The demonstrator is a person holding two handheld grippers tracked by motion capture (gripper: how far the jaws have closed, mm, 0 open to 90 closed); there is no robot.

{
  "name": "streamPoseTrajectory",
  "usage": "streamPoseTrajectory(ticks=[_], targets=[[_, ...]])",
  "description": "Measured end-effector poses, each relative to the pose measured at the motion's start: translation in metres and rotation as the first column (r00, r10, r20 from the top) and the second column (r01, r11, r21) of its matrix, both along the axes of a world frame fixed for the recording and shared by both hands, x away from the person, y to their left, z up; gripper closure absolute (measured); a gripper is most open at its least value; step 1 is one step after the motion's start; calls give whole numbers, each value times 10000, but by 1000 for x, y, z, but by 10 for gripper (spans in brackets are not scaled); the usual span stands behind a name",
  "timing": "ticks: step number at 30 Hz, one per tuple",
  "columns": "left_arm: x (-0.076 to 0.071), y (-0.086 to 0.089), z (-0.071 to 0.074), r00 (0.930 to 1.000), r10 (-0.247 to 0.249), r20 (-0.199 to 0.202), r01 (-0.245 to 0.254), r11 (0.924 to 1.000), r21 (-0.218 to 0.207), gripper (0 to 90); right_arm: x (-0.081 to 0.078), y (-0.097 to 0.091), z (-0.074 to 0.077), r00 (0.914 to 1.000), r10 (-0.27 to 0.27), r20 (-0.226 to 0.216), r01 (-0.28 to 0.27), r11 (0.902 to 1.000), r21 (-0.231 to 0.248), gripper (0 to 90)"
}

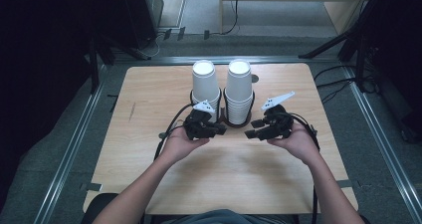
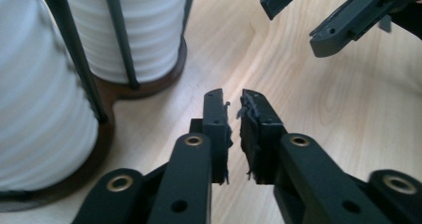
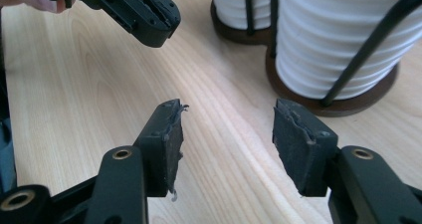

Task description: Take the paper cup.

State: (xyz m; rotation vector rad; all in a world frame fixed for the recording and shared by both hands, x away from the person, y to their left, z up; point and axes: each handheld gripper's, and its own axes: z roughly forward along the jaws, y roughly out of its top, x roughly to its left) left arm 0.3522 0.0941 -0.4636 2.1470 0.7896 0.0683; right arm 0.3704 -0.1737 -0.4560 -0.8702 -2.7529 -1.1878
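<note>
At the near edge of the wooden table (image 1: 149,184) the person's forearms are coming in, and both hands are hovering over the middle of the board, just short of the cups, neither gripper holding anything. The left gripper (image 1: 219,130) is pointing inward toward its partner, its jaws drawn nearly together with only a thin slit between the frayed pads (image 2: 221,134) and nothing caught in it; it looks to be idling beside the nearer cup column rather than reaching. The right gripper (image 1: 253,128) is facing it across a short gap, and its jaws are standing apart over bare wood, the pads (image 3: 169,139) well clear of each other, which I judge to be a readying for a grab at a cup wall. Just beyond both tools, toward the far edge and roughly midway between the side edges, the cup holder (image 1: 233,123) is sitting on its dark round base, its thin black rods keeping the two stacks of white paper cups (image 1: 239,92) upright and side by side. The stacks are rising well above the rods, probably so that the top cup can be lifted off freely.
</note>
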Motion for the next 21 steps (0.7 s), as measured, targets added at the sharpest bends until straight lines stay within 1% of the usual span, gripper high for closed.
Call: streamPoseTrajectory(ticks=[2, 3, 4, 5, 6, 7, 8, 12, 13, 15, 16, 17, 18, 19, 20, 21], targets=[[1, -1, 2, 10000, 73, -27, -73, 9999, -77, 857, 2, -1, 5, 9999, -61, 86, 62, 10000, -31, 443], [3, -2, 4, 9999, 119, -104, -120, 9999, -118, 857, 2, -1, 5, 9999, -61, 86, 62, 10000, -31, 443], [5, -5, 7, 9999, -11, -167, 8, 9998, -196, 866, 4, -2, 10, 9998, -131, 117, 132, 9999, -69, 434], [5, -5, 7, 9999, -11, -167, 8, 9998, -196, 867, 4, -2, 10, 9998, -131, 117, 132, 9999, -69, 434], [5, -10, 8, 10000, -47, 28, 48, 10000, -54, 877, 6, -3, 14, 9996, -209, 201, 211, 9997, -125, 433], [5, -10, 8, 10000, -47, 28, 48, 10000, -54, 890, 6, -3, 14, 9996, -209, 201, 211, 9997, -125, 433], [7, -14, 9, 10000, -35, 30, 35, 10000, 23, 892, 7, -4, 18, 9995, -234, 229, 234, 9997, -10, 432], [11, -19, 12, 10000, 80, -15, -80, 10000, 49, 898, 10, -5, 23, 9992, -317, 249, 320, 9994, -106, 426], [14, -22, 15, 9997, 256, -60, -255, 9995, 161, 898, 13, -6, 27, 9989, -364, 311, 368, 9992, -134, 418], [15, -23, 17, 9996, 290, -61, -289, 9994, 182, 899, 14, -6, 29, 9986, -404, 340, 410, 9991, -143, 415], [17, -25, 19, 9995, 317, -44, -316, 9993, 211, 899, 17, -6, 34, 9985, -403, 383, 409, 9991, -149, 415], [18, -26, 21, 9993, 380, 28, -381, 9988, 324, 899, 17, -6, 34, 9985, -403, 383, 409, 9991, -149, 415], [19, -29, 22, 9988, 485, 117, -490, 9978, 457, 899, 18, -6, 37, 9981, -410, 467, 419, 9990, -181, 416], [20, -31, 24, 9987, 485, 157, -493, 9972, 557, 899, 20, -5, 42, 9974, -351, 632, 363, 9992, -192, 420], [23, -33, 27, 9972, 728, 150, -735, 9960, 514, 899, 22, -5, 45, 9973, -368, 637, 382, 9991, -210, 420], [23, -33, 27, 9972, 728, 150, -735, 9960, 514, 899, 22, -5, 45, 9973, -368, 637, 382, 9991, -210, 420]])
